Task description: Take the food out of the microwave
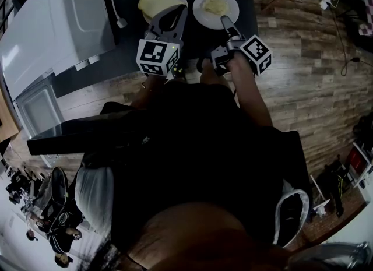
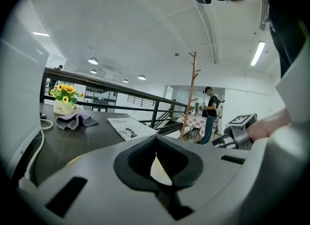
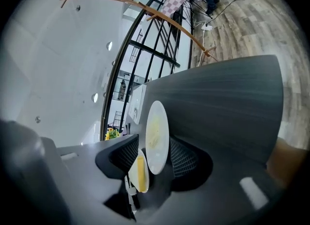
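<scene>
Dark tabletop (image 1: 127, 57) carries microwave (image 1: 58, 25), cable (image 1: 112, 2), cloth (image 2: 72, 120), flowers (image 2: 64, 92), booklet (image 2: 128, 127).

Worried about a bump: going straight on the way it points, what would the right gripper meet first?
The round white plate of pale yellow food on the dark table; its rim already stands between the right gripper's open jaws.

Your head camera looks steeply down onto the dark table (image 1: 131, 42), well above the plate (image 1: 215, 9) near the far edge. Your left gripper view sits low, facing level across that table toward a railing (image 2: 116, 87). Your right gripper view, rolled sideways, seems to share that plate close up.
</scene>
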{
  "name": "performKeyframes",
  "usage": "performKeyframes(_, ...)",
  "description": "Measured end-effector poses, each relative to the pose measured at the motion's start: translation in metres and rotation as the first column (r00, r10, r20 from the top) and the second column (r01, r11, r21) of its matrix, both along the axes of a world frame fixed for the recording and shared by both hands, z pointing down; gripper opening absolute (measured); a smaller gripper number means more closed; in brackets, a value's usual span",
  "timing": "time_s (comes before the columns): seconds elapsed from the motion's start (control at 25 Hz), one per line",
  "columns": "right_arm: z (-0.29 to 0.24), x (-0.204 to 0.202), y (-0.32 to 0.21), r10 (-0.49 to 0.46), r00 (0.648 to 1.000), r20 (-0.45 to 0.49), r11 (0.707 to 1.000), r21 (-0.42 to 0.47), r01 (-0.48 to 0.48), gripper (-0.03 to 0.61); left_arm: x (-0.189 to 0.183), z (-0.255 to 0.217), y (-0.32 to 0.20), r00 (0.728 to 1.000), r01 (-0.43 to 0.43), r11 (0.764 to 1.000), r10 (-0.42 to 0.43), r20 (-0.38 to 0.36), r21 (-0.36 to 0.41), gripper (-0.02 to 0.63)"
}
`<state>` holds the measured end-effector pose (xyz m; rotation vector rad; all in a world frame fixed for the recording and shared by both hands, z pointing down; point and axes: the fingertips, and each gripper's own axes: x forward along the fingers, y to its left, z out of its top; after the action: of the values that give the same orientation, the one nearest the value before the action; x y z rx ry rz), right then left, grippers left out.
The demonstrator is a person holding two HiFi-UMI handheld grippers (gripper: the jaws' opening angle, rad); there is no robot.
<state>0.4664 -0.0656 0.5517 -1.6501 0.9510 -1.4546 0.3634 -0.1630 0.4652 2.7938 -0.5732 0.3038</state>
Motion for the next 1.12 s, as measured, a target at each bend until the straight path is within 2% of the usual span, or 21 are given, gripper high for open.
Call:
performKeyframes(0.12,0.005,-0.002,0.003,-0.012,1.0,-0.007,1.0,-0.022,0.012,0.176,-0.003,-0.001,0.001,1.0,0.003,1.0,-0.003,-0.003,0.003,0.008)
performKeyframes(0.32,0.01,-0.006,0.002,-0.061,0.998,0.0,0.998,-0.013,0.061,0.25,-0.01,-0.001,0.003,1.0,0.01,1.0,-0.01,-0.011,-0.002,0.008)
performKeyframes(0.6,0.008,-0.01,0.001,-0.163,0.983,-0.085,0.986,-0.046,0.159,0.316,-0.013,-0.004,0.005,1.0,0.012,1.0,-0.012,-0.015,-0.001,0.008)
performKeyframes(0.96,0.006,-0.017,0.004,-0.234,0.963,-0.134,0.972,-0.048,0.229,0.321,-0.01,-0.009,0.014,1.0,-0.01,1.0,0.01,-0.017,0.009,0.008)
performKeyframes(1.12,0.005,-0.025,0.004,-0.329,0.923,-0.199,0.944,-0.071,0.321,0.342,-0.011,-0.011,0.018,1.0,-0.017,1.0,0.017,-0.019,0.013,0.008)
